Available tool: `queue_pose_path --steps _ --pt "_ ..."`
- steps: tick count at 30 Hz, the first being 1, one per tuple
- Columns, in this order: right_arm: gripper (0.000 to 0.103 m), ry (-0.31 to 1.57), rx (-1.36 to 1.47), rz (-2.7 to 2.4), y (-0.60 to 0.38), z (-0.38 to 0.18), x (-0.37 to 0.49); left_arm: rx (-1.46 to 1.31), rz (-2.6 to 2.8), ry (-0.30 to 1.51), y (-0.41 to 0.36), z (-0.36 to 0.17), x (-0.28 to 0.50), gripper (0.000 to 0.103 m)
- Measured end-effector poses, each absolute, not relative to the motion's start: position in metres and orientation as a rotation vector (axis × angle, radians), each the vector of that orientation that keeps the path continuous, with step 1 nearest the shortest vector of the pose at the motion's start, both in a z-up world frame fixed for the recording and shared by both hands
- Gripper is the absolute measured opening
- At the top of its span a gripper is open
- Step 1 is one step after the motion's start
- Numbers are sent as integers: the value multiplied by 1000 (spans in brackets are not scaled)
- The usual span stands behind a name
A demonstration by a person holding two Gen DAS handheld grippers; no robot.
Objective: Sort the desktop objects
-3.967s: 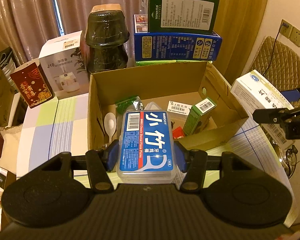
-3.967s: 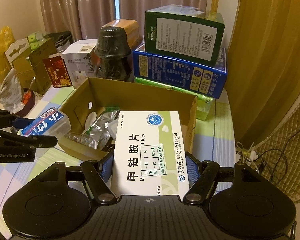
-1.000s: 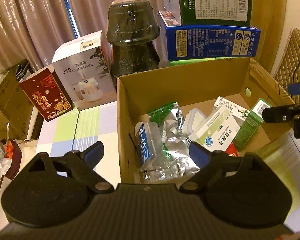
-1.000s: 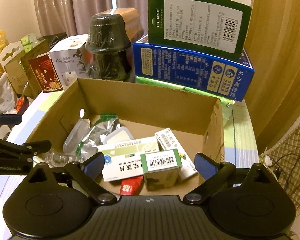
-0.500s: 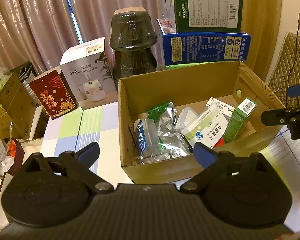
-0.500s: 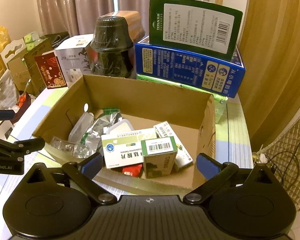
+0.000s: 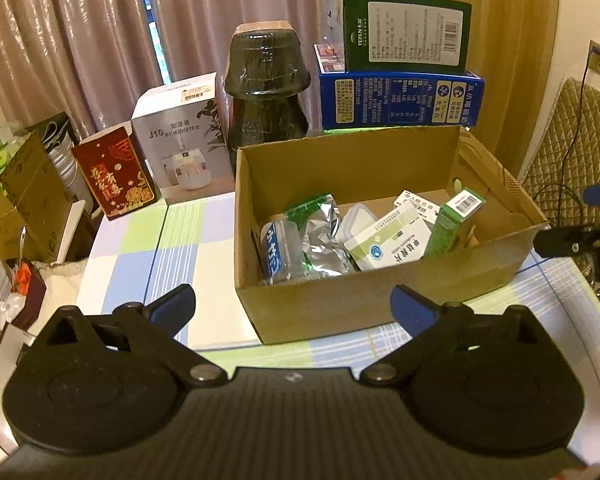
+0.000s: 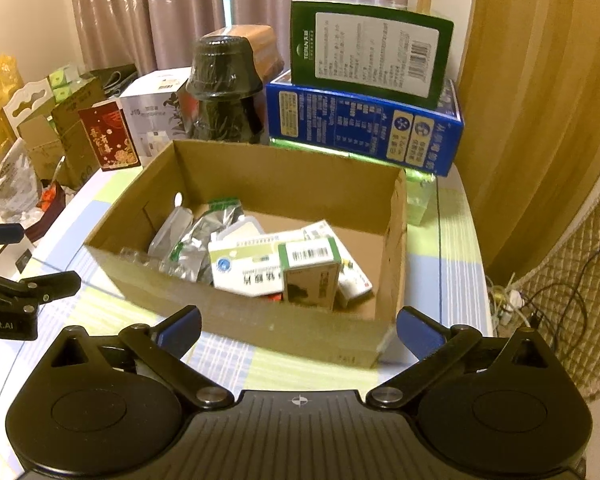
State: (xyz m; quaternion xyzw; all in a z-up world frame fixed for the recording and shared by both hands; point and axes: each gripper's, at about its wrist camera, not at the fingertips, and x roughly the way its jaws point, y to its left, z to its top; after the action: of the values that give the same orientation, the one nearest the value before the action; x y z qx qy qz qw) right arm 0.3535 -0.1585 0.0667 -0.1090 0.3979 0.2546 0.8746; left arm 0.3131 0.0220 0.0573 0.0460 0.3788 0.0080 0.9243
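An open cardboard box (image 7: pixel 360 308) (image 8: pixel 260 324) stands on the checked tablecloth. Inside lie a blue floss pick case (image 7: pixel 274 250), a silver foil pouch (image 7: pixel 324 240) (image 8: pixel 198 240), a white tablet box (image 7: pixel 392 246) (image 8: pixel 246 268), a green carton (image 7: pixel 454 218) (image 8: pixel 310 274) and a clear tub (image 7: pixel 356 222). My left gripper (image 7: pixel 294 306) is open and empty, in front of the box. My right gripper (image 8: pixel 298 326) is open and empty, in front of the box's near wall. Each gripper shows at the edge of the other's view (image 7: pixel 572 240) (image 8: pixel 24 292).
Behind the box stand stacked black bowls (image 7: pixel 266 92), a blue carton (image 7: pixel 396 98) with a green box (image 7: pixel 404 28) on top, a white humidifier box (image 7: pixel 180 136) and a red packet (image 7: pixel 114 170). Cartons and bags (image 8: pixel 32 132) crowd the left. A quilted chair (image 7: pixel 572 152) stands right.
Four seconds ago my left gripper held the floss case and my right the tablet box; both now lie in the box. Over the last second both open grippers have drawn back from it.
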Motion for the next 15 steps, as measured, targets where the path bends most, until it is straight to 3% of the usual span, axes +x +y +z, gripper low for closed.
queue_pose_path --steps 15 --pt "101 851 -146 525 -199 75 270 -2 35 799 6 66 224 102"
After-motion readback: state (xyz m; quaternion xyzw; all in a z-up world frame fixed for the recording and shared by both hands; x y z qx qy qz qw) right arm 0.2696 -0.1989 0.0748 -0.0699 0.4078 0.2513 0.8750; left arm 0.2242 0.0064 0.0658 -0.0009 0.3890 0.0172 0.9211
